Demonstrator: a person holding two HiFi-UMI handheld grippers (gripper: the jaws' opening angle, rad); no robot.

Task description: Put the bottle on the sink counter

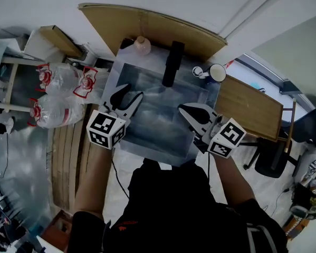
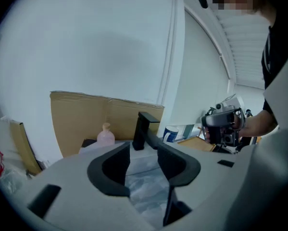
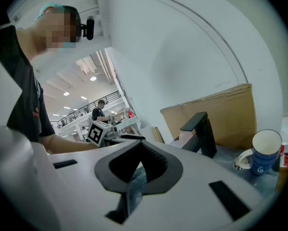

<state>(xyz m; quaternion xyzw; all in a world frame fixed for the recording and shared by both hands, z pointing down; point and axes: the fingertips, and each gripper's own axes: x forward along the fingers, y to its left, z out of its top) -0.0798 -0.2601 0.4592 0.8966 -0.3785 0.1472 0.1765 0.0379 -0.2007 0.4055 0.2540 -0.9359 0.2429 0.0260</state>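
A small pink bottle stands upright on the back left corner of the grey sink counter, beside the black tap. The left gripper view shows the bottle ahead, left of the tap. My left gripper hovers over the left side of the basin, open, with nothing between its fingers and well short of the bottle. My right gripper is shut and empty over the basin's right side. In the right gripper view its tips meet, and the tap mostly hides the bottle.
A blue and white mug sits at the counter's back right corner. Brown cardboard leans on the wall behind the sink. Large water jugs lie to the left, a wooden table and a black chair to the right.
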